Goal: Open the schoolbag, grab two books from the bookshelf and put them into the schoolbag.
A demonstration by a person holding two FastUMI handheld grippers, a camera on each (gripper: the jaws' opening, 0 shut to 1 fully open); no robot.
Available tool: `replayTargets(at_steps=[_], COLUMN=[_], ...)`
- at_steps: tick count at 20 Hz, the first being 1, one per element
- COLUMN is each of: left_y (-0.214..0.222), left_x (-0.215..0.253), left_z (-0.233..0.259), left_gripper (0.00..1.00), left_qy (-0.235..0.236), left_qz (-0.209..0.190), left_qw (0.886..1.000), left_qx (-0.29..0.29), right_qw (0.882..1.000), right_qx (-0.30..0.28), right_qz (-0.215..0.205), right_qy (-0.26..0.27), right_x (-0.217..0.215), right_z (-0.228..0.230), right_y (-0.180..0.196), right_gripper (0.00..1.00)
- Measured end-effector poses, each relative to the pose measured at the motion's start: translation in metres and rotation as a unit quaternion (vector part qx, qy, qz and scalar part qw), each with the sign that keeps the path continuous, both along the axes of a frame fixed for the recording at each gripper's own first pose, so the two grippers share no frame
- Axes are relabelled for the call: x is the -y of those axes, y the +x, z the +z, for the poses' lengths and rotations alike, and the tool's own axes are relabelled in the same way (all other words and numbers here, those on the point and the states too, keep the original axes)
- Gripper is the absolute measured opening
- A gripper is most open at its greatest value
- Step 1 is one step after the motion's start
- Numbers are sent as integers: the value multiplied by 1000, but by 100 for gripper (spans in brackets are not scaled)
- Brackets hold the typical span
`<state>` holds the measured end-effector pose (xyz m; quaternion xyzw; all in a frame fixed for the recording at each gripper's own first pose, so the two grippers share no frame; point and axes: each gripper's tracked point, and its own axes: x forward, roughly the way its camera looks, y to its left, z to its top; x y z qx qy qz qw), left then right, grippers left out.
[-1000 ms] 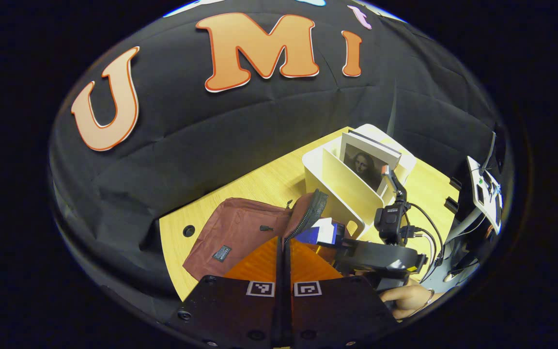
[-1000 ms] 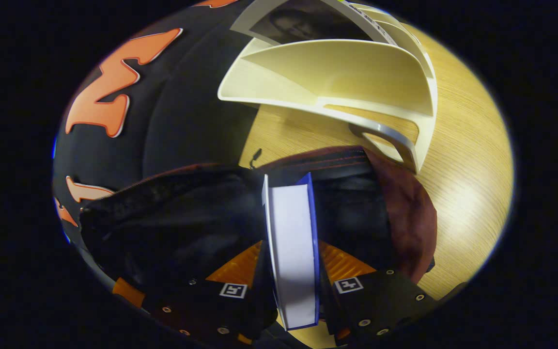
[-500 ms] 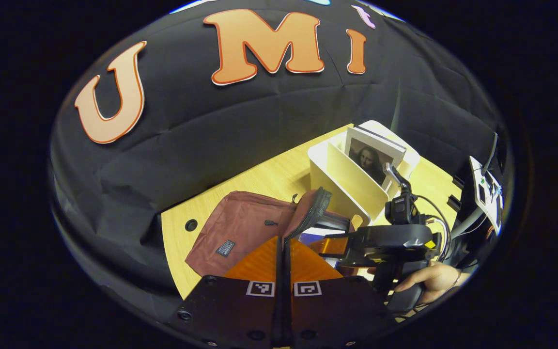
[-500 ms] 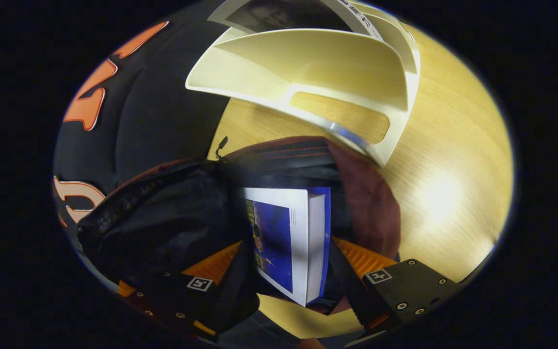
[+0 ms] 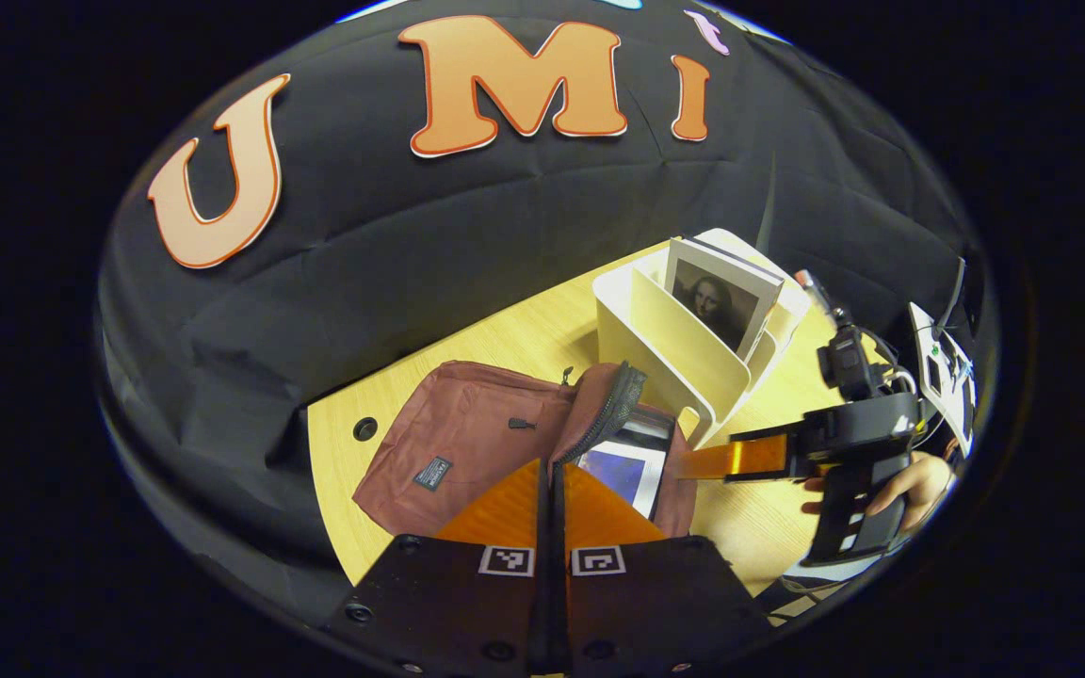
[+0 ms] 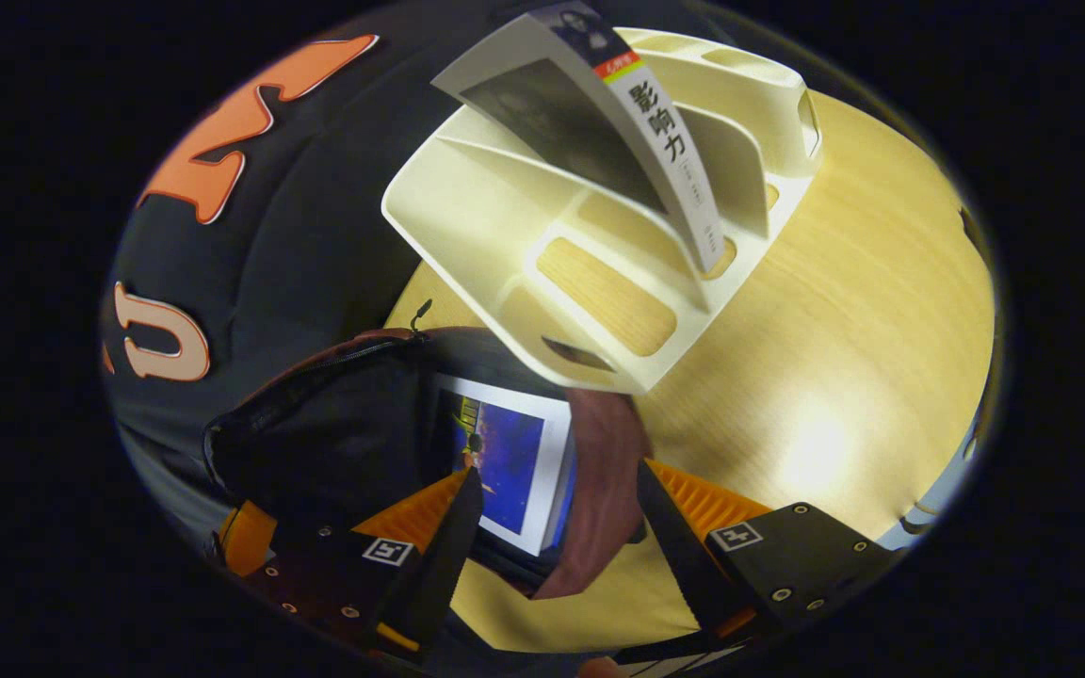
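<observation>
**Step in hand.** First book stowed: blue-covered book (image 6: pixel 505 461) lying flat inside the maroon schoolbag (image 5: pixel 458 443), cover up, just within the open mouth. Second book not yet fetched: portrait-cover book (image 5: pixel 717 301) leaning upright-tilted in a middle slot of the white bookshelf (image 6: pixel 505 235), spine toward the right gripper view.

**Tool state.** Left gripper (image 5: pixel 552 463): fingers pressed together, pinching the schoolbag's zippered flap and holding it raised, mouth open. Right gripper (image 6: pixel 558 471): fingers spread wide, empty, poised above the near rim of the schoolbag; seen from the left gripper view, held out beside the bookshelf by a hand (image 5: pixel 910 485).

**Next move (judged).**
1. Keep the flap pinched and lifted; do not slacken.
2. Raise the right gripper clear of the bag rim and swing toward the bookshelf.
3. Align the spread fingers across the exposed spine or top edge of the portrait-cover book, above the slot dividers.
4. Close, lift straight out along the slot, then carry back to the bag mouth.

**Edges and clearance.**
- Bookshelf front corner overlapping the schoolbag's far edge in the right gripper view; touching or merely above, cannot tell. Little room between them for a low pass.
- Dividers close on both sides of the book; approach from above.
- Wooden table (image 6: pixel 834 330) bare to the right of bag and bookshelf: best corridor for the swing.
- Bag mouth partly taken by the first book; lay the second on top or alongside.
</observation>
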<state>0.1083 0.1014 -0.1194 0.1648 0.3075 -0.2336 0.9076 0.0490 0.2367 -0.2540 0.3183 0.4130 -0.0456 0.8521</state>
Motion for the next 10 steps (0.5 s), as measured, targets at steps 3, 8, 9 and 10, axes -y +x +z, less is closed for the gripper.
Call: replayTargets(at_steps=[3, 8, 9, 10], left_y=[-1, -2, -2, -2], left_x=[-2, 0, 1, 2], left_z=[-4, -8, -8, -10], left_gripper=[1, 1, 1, 0], left_qy=[0, 4, 5, 5], left_qz=[2, -1, -2, -2], left_qw=[1000, 1000, 1000, 1000], left_qx=[-2, -1, -1, -2], right_qw=[998, 982, 979, 976], right_qx=[5, 11, 12, 13], right_qz=[23, 78, 90, 103], right_qy=[-62, -169, -184, -193], right_x=[42, 100, 108, 113], right_z=[18, 54, 64, 76], right_y=[-22, -52, -55, -58], right_gripper=[98, 98, 98, 98])
